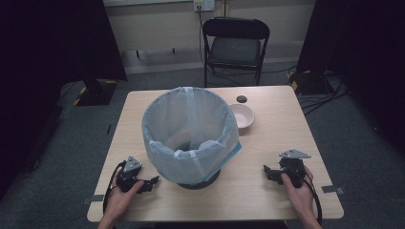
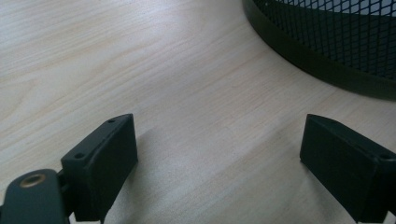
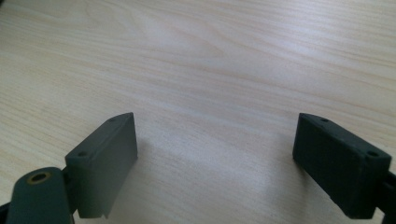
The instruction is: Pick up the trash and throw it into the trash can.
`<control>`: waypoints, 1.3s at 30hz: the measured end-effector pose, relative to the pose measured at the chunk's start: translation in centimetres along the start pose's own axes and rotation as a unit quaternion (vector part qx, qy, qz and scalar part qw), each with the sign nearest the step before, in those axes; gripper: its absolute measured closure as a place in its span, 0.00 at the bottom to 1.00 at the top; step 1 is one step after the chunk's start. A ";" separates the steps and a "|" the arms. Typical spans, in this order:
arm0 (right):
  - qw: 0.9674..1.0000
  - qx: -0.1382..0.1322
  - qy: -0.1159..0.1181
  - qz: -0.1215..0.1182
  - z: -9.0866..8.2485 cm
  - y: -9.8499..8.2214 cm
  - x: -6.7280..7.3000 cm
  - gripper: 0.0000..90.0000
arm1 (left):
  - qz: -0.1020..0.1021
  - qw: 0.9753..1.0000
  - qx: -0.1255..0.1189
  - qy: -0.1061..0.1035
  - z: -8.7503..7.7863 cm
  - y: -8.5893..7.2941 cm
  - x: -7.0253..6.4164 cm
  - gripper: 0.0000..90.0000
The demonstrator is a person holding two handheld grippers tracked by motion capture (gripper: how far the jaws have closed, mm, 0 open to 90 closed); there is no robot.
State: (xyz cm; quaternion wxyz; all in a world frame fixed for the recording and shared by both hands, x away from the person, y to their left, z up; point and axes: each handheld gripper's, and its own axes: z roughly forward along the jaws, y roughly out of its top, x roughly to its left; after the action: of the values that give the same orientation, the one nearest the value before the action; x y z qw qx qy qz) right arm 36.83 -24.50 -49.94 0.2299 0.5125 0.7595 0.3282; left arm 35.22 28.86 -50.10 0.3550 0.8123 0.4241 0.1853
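A black mesh waste bin (image 1: 190,138) lined with a pale blue plastic bag stands in the middle of the light wooden table (image 1: 277,143). My left gripper (image 1: 152,182) rests on the table just left of the bin's base, held in a hand, jaws wide open over bare wood; the bin's black mesh wall (image 2: 336,42) curves across the top right of its own view. My right gripper (image 1: 267,171) lies to the right of the bin near the front edge, also open, with nothing but wood (image 3: 215,93) between its jaws.
A small white bowl (image 1: 241,116) sits behind the bin at the right, with a dark round disc (image 1: 241,99) beyond it. A black folding chair (image 1: 235,47) stands past the table's far edge. Dark curtains flank the room.
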 end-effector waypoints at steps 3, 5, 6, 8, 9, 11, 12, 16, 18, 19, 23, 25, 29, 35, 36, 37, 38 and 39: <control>1.000 0.000 0.000 0.000 0.0 0.0 0.0 0.14 | 0.000 1.000 0.000 -0.001 0.0 0.0 0.0 0.12; 1.000 0.000 -0.001 0.001 0.0 0.0 0.0 0.14 | 0.000 1.000 0.000 -0.001 0.0 0.0 0.0 0.12; 1.000 0.000 -0.003 0.004 0.0 0.0 0.1 0.14 | 0.000 1.000 0.000 0.000 0.0 0.0 0.0 0.12; 1.000 0.000 -0.005 0.005 0.0 0.0 0.1 0.14 | 0.001 1.000 0.001 -0.001 0.0 0.0 0.0 0.12; 1.000 0.000 -0.006 0.005 0.0 0.1 0.1 0.15 | 0.000 1.000 0.000 -0.001 0.0 0.0 0.0 0.12; 1.000 0.003 -0.003 0.003 0.0 0.1 0.1 0.16 | 0.000 1.000 0.000 -0.001 0.0 0.0 0.0 0.12; 1.000 0.006 0.002 0.002 -0.1 0.3 0.0 0.23 | 0.000 1.000 0.000 -0.001 0.0 0.0 0.0 0.12; 1.000 -0.011 0.020 -0.002 -0.3 1.5 -0.4 0.23 | 0.000 1.000 0.000 -0.001 0.0 0.0 0.0 0.12; 1.000 -0.019 0.024 -0.001 -0.3 2.6 -0.8 0.23 | 0.000 1.000 0.000 -0.001 0.0 0.0 0.0 0.12; 1.000 -0.019 0.024 -0.001 -0.3 2.6 -0.8 0.23 | 0.000 1.000 0.000 -0.001 0.0 0.0 0.0 0.12; 0.999 -0.033 0.039 -0.004 0.0 5.2 -1.3 0.27 | 0.000 1.000 0.000 -0.001 0.0 0.0 0.0 0.12; 0.998 -0.034 0.054 -0.009 0.6 7.3 -1.6 0.31 | 0.000 1.000 0.000 -0.001 0.0 0.0 0.0 0.12; 0.997 -0.035 0.065 -0.018 1.7 9.8 -1.6 0.34 | 0.000 1.000 0.000 -0.001 0.0 0.0 0.0 0.12; 0.997 -0.024 0.067 -0.034 4.1 13.1 -1.4 0.39 | -0.001 1.000 -0.001 -0.001 0.0 0.0 0.0 0.12; 0.997 -0.025 0.066 -0.035 4.5 13.6 -1.4 0.41 | -0.001 1.000 -0.001 -0.001 0.0 0.0 0.0 0.12; 0.997 -0.022 0.064 -0.033 5.5 15.0 -1.6 0.43 | -0.001 1.000 -0.001 -0.001 0.0 0.0 0.0 0.12; 0.997 -0.021 0.064 -0.033 6.0 15.5 -1.8 0.47 | -0.002 1.000 -0.001 -0.001 0.0 0.0 0.0 0.12; 0.997 -0.016 0.064 -0.033 6.4 16.0 -1.9 0.47 | -0.002 1.000 -0.001 -0.001 0.0 0.0 0.0 0.12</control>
State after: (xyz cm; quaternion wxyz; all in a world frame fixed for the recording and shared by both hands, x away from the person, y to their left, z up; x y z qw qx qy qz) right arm 51.95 -20.43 -42.55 0.1996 0.4615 0.7839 0.3643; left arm 35.21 28.82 -50.12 0.3567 0.8113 0.4249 0.1844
